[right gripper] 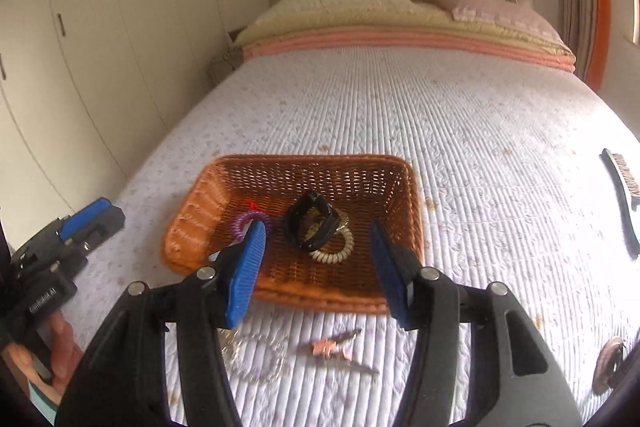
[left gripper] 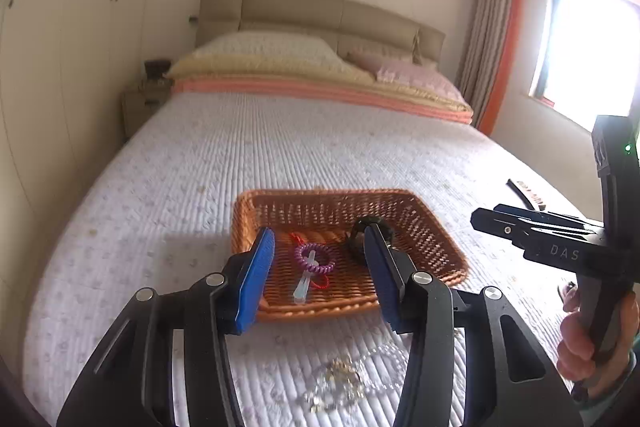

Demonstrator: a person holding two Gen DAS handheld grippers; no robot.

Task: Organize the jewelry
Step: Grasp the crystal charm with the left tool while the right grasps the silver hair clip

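A brown wicker basket (left gripper: pixel 416 211) (right gripper: pixel 208 195) sits on the bed. Inside lie a purple coil hair tie (left gripper: pixel 316 259) (right gripper: pixel 242 223), a red string, a clear stick (left gripper: pixel 302 289), a black band (left gripper: pixel 356 243) (right gripper: pixel 310 225) and a cream coil tie (right gripper: pixel 334 253). My left gripper (left gripper: pixel 320 277) is open and empty above the basket's near edge. My right gripper (right gripper: pixel 318 269) is open and empty over the basket's front. A pale bead necklace (left gripper: pixel 340 383) (right gripper: pixel 256 359) and a small pink clip (right gripper: pixel 326 347) lie on the quilt in front of the basket.
The bed's white quilt (left gripper: pixel 280 147) stretches back to pillows and a headboard. A black brush (right gripper: pixel 624 195) (left gripper: pixel 528 195) lies at the right. A round brown item (right gripper: pixel 608 363) lies near the right edge. Wardrobes stand left.
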